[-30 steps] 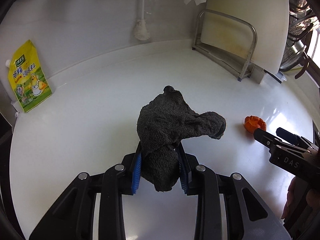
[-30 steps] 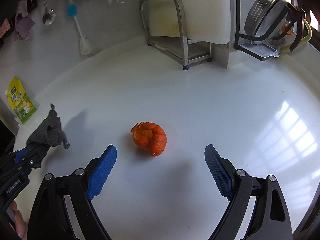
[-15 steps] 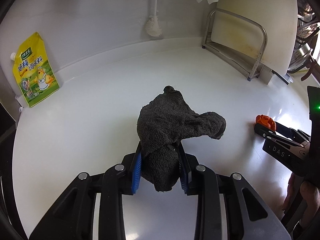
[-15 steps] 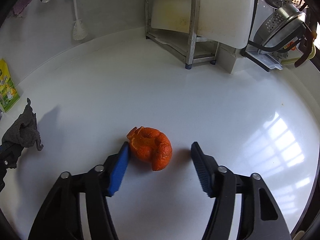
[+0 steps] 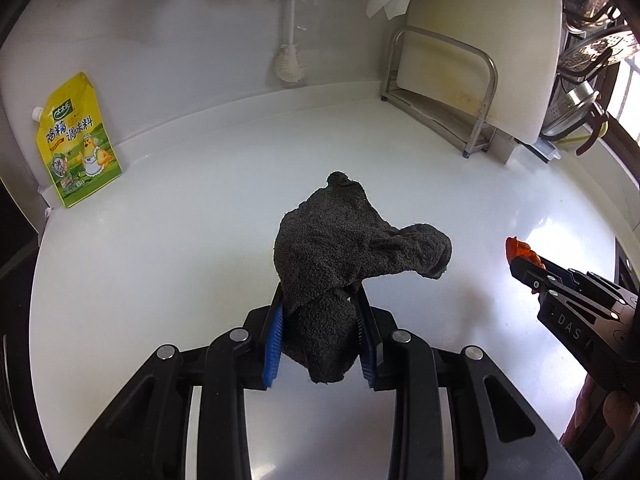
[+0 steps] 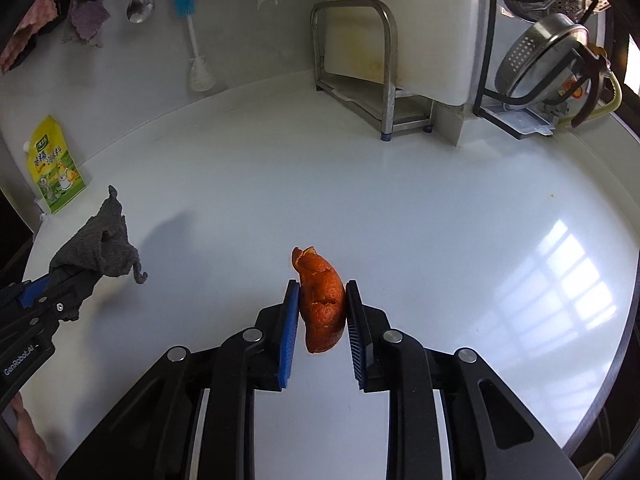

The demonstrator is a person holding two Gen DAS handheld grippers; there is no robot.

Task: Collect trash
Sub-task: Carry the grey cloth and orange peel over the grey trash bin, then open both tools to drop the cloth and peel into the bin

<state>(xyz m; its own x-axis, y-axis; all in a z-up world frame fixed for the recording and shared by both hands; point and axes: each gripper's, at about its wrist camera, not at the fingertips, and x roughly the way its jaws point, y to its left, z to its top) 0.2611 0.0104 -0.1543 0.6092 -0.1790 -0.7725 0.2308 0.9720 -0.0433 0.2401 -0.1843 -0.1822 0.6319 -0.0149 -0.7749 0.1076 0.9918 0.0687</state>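
White counter [image 6: 420, 216] below. L gripper [image 5: 320, 336] clamped on dark grey rag [image 5: 352, 252], raised off surface. R gripper [image 6: 322, 320] nearly closed, blue pads pinching orange peel [image 6: 322, 300] on both sides, above counter centre.

Black fingers [image 6: 362, 340] w/ blue ribbed pads [image 6: 289, 336], silver screws.

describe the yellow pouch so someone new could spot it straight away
Start at the white countertop and go to its far left edge, where it meets the wall. The yellow pouch leans there, upright. It is the only printed packet: green base, cartoon chicken, white spout.
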